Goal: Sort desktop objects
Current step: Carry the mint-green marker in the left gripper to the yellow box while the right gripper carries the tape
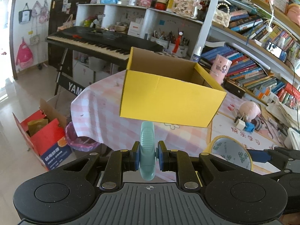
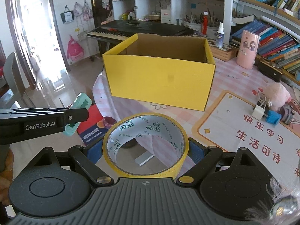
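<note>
Left wrist view: my left gripper clamps a teal clip; my right gripper grips the yellow tape roll, near the yellow box.

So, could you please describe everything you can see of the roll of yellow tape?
The roll of yellow adhesive tape is a wide ring with a yellow outer band and a pale inner core printed with dark logos. It looks like plastic tape on a cardboard core. It lies roughly flat, hole upward, clamped by its outer sides between the blue pads of the right tool, above the desk edge, short of the yellow cardboard box.
</note>
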{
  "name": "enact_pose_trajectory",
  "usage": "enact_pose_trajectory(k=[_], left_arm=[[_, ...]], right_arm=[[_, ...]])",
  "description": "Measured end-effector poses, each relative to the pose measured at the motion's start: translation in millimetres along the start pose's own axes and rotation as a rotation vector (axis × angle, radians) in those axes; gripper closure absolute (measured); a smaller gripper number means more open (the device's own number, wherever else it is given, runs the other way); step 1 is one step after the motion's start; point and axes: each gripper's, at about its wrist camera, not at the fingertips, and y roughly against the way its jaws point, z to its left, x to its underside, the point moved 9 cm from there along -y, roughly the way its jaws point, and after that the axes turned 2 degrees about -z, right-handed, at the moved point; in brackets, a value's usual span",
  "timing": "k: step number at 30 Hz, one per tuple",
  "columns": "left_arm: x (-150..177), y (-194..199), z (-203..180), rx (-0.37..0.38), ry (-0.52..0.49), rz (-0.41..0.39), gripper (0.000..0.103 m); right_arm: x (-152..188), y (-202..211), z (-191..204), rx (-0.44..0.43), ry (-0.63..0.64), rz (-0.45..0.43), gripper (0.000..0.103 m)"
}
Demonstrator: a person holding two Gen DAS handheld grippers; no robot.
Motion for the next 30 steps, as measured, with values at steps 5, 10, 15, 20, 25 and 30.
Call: enact_pose_trajectory(k=[5,10,15,20,25,30], left_arm=[[-0.6,0.2,1.2,0.0,0.009,-0.006,0.086],[-3.8,1.3,-1.6,-0.005,0.003,-0.021,0.086],[-17.4,0.1,-7.7,0.002,-0.002,-0.053,0.086],[-44.4,-1.8,-17.2,0.005,-0.026,-0.111,0.086],[-79.0,-10.1,-27.1,0.016,-0.028,-0.169,0.086],[-108.9,-27.9,-31.1,0.01,-0.016,-0.206,0.085]], right_arm=[[-1.2,-0.5,0.8,0.002,0.007,0.002,0.012],[-4.0,-2.0,0.3,0.006,0.016,-0.005,0.012],[-15.5,-0.8,-3.8,0.013,0.041,-0.048,0.012],[-44.1,0.6,-16.9,0.023,0.039,-0.145,0.012],[-85.3,-1.7,-29.4,0.019,0.062,-0.231,0.012],[-126.2,-14.0,-42.5,0.0,0.103,-0.279,0.012]])
